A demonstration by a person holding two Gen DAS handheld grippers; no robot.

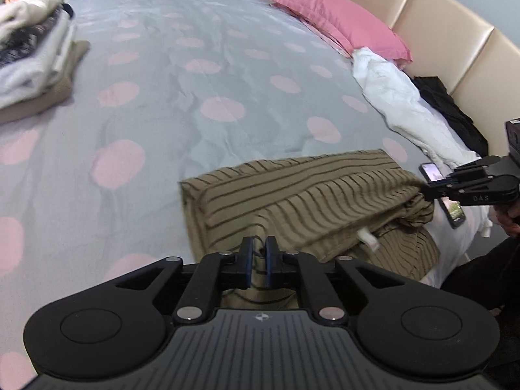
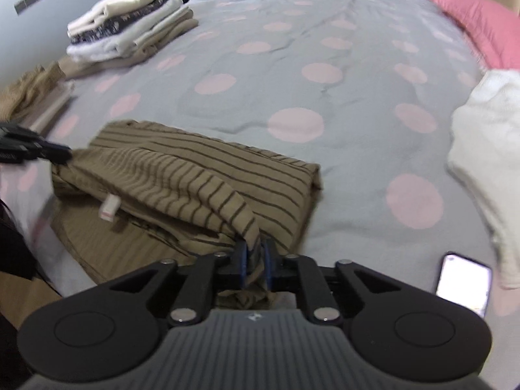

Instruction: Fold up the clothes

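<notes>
While a stack (image 2: 130, 29) of folded clothes already sits at the bed's (image 2: 292, 65) far corner, the striped top (image 1: 302, 195) lies half-folded at the near edge. The left gripper (image 1: 258, 253) and right gripper (image 2: 255, 256) each pinch a bunched edge of it. A white garment (image 1: 399, 104) looks unfolded, so work remains.

An olive, dark-striped garment (image 1: 302, 191) is laid partly folded on the bed's near edge, one layer lifted.
</notes>
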